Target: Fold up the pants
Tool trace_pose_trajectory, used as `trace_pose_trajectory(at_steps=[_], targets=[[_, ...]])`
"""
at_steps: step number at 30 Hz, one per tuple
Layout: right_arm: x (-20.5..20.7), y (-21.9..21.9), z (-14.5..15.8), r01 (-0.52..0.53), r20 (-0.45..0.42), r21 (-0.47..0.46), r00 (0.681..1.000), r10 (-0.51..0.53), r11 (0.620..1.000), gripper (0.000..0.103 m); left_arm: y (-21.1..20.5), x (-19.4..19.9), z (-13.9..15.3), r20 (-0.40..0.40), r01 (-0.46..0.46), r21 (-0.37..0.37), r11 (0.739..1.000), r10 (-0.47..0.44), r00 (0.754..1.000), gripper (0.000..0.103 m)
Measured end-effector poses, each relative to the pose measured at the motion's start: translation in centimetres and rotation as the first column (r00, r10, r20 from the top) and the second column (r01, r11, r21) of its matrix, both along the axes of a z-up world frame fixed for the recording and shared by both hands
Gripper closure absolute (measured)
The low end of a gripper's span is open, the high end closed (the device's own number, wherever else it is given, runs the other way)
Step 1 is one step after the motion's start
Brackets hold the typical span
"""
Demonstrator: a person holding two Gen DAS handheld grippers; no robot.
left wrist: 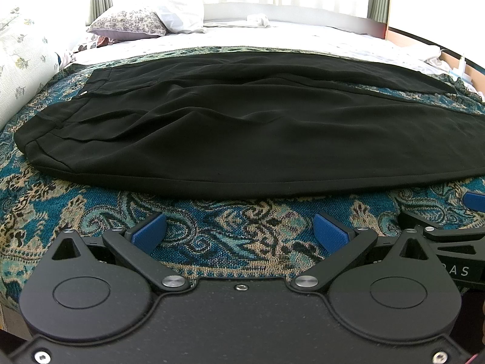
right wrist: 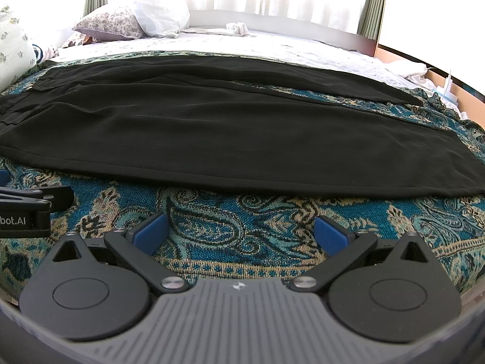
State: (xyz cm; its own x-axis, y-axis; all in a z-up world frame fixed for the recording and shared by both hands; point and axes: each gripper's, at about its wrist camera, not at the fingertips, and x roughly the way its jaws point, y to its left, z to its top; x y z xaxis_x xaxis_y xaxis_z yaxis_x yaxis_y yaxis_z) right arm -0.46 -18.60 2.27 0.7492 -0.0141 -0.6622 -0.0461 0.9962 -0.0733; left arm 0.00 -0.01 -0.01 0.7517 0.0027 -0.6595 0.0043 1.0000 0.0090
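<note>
We see the black pants [left wrist: 242, 127] spread lengthwise across the patterned blanket [left wrist: 218, 227] on the bed [left wrist: 272, 38], waistband toward our left, legs running toward our right. The far leg [right wrist: 272, 75] diverges slightly from the near one, leaving a wedge of blanket exposed between them. Shallow wrinkles cross the seat area; the fabric appears thin and slippery, though the dark cloth hides detail.

We hold the left hand-held gripper [left wrist: 241, 232] just short of the near side seam, jaws spread wide and empty. The right hand-held gripper [right wrist: 241, 232] sits likewise before the near edge, further toward the hems, jaws spread and empty. Neither touches the pants.

Risks from this position:
- Pinching the blanket along with the hem, because the garment edge lies flat against the weave.
- Catching only the top layer, which would separate the leg's two layers on lifting.
- Uneven lift between the two grippers, which would skew the fold.
- Folding over the existing wrinkles, setting creases.

Pillows [left wrist: 130, 22] lie well apart, beyond the pants.
</note>
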Motion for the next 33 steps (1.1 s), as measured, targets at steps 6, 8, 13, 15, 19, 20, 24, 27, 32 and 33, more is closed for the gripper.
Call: trace_pose_trajectory(at_steps=[6,8,13,15,19,20,24,27,32,33], targets=[[-0.09,0.09,0.02,0.000,0.001,-0.001,1.000,0.000,1.000,0.000,0.00,0.01,0.00,0.000,0.000,0.000,1.000,0.000,1.000,0.000],[-0.06,0.08,0.00,0.000,0.001,-0.001,1.000,0.000,1.000,0.000,0.01,0.01,0.00,0.000,0.000,0.000,1.000,0.000,1.000,0.000],[-0.03,0.14,-0.04,0.001,0.002,-0.002,1.000,-0.001,1.000,0.000,0.01,0.01,0.00,0.000,0.000,0.001,1.000,0.000,1.000,0.000],[-0.12,0.20,-0.04,0.000,0.002,-0.002,1.000,0.000,1.000,0.000,0.00,0.00,0.00,0.000,0.000,0.001,1.000,0.000,1.000,0.000],[-0.03,-0.05,0.04,0.000,0.002,-0.002,1.000,0.000,1.000,0.000,0.00,0.01,0.00,0.000,0.000,0.001,1.000,0.000,1.000,0.000],[-0.08,-0.04,0.06,0.000,0.002,-0.002,1.000,0.000,1.000,0.000,0.00,0.00,0.00,0.000,0.000,0.001,1.000,0.000,1.000,0.000],[-0.13,0.00,0.05,0.001,0.003,-0.002,1.000,-0.001,1.000,0.000,0.00,0.01,0.00,0.000,0.000,0.001,1.000,0.000,1.000,0.000],[-0.13,0.00,0.06,0.000,0.003,-0.002,1.000,0.000,1.000,0.000,0.00,0.01,0.00,0.000,0.000,0.001,1.000,0.000,1.000,0.000],[-0.12,0.01,0.03,0.000,0.005,-0.001,1.000,0.000,1.000,0.000,0.02,0.00,0.00,0.000,-0.001,0.000,1.000,0.001,1.000,0.000],[-0.17,-0.06,0.06,0.001,0.007,0.004,1.000,-0.001,1.000,0.000,0.05,0.00,0.03,0.001,-0.002,-0.003,1.000,0.002,1.000,0.000]])
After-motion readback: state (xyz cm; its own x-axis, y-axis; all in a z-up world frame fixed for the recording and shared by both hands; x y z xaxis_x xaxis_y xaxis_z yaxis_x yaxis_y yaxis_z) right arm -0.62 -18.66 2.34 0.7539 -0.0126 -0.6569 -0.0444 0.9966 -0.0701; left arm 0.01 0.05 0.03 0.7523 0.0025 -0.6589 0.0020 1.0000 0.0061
